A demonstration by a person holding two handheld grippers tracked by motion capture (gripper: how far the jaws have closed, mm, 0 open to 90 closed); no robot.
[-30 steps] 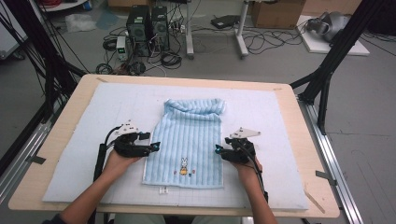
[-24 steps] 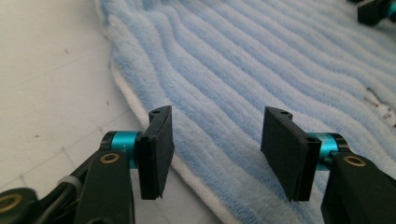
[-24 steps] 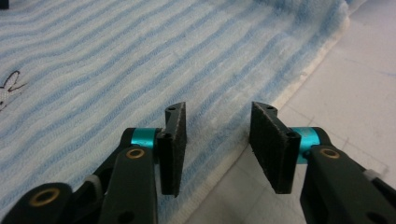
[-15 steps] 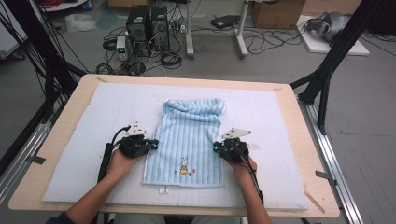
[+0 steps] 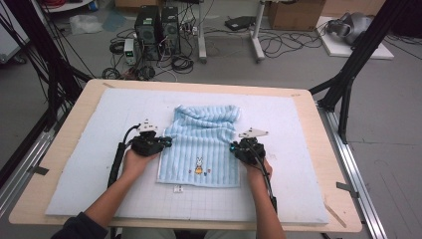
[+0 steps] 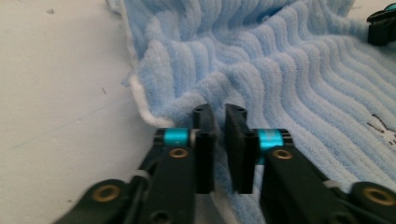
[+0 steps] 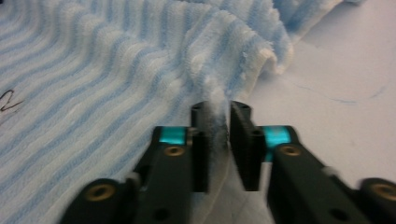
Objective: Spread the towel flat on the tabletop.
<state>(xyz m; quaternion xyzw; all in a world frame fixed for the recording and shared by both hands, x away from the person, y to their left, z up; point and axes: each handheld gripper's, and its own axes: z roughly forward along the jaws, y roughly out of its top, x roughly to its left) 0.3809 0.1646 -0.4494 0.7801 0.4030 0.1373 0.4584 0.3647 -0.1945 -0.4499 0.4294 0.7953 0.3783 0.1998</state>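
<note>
Our left tongs and right tongs have just been closing, each now clamped on a side edge of the blue striped towel. The towel's long axis runs from the tabletop's near edge toward its far edge, between our tongs.

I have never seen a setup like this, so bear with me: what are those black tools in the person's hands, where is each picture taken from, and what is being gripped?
A person sits at a table covered with a white mat. Each hand holds a two-jaw tool. The high view looks down from above; the other two pictures come from cameras riding on each tool, looking along its jaws. On the mat lies a light blue striped towel with a small rabbit picture. The left hand-held gripper pinches the towel's left edge, and the right hand-held gripper pinches its right edge. Both have just closed, then eased slightly.
</note>
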